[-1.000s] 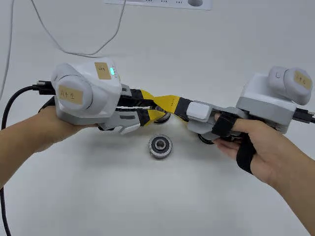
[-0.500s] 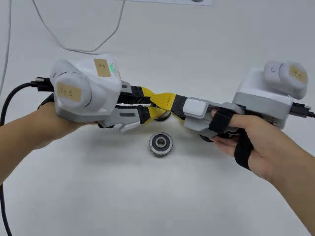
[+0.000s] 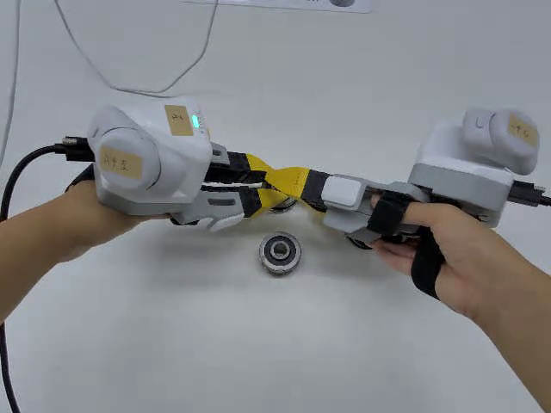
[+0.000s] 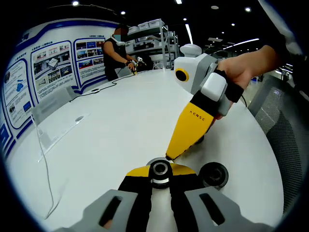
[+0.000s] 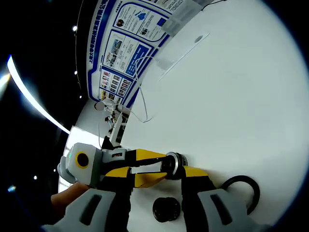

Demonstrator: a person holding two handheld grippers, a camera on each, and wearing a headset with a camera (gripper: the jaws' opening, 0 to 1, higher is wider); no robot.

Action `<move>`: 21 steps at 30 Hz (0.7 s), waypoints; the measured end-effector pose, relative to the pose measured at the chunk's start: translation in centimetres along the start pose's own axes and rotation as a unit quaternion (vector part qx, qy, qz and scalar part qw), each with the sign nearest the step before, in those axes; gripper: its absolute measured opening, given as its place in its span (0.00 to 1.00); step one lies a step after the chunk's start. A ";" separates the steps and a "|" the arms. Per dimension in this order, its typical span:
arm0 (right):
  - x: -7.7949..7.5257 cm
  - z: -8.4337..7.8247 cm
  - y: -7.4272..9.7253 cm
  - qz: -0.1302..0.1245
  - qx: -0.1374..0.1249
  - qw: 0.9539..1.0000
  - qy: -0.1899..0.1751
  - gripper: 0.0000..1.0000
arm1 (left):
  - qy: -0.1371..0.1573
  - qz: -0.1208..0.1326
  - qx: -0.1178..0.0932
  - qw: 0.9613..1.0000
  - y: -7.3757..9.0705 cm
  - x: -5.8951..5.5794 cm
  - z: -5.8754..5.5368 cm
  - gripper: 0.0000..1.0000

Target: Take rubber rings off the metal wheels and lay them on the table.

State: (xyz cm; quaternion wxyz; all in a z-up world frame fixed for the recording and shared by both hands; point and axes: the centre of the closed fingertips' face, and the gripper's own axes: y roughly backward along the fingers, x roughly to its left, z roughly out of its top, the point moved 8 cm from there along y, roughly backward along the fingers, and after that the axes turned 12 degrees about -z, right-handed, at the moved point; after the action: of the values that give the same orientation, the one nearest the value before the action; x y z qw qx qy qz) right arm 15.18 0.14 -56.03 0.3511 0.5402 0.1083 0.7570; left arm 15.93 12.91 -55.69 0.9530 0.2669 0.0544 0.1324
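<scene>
Though half hidden between left gripper (image 4: 160,169) fingers (image 4: 137,172), wheel (image 4: 160,174); right gripper's (image 4: 170,151) hold unclear.

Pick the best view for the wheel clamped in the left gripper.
Left gripper view: the wheel sits centred between the jaws, with its hub facing the camera. The right gripper view shows it small and from the side. In the head view the crossed yellow jaws hide most of it.
</scene>
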 end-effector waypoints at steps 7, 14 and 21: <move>-0.2 0.0 0.0 -0.005 -0.001 1.000 0.002 0.39 | -0.001 0.000 0.000 1.000 0.0 0.0 0.0 0.13; -0.5 0.1 0.2 -0.013 -0.012 1.000 0.004 0.29 | -0.002 0.000 0.001 1.000 0.0 0.0 0.0 0.13; -0.9 0.2 0.0 -0.024 -0.011 1.000 0.008 0.23 | -0.001 -0.001 0.000 1.000 0.0 -0.1 0.0 0.13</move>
State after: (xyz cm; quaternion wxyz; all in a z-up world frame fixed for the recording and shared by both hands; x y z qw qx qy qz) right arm 15.48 -0.52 -56.61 0.3741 0.5279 0.1160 0.7536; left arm 15.89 12.86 -55.70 0.9531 0.2674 0.0533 0.1313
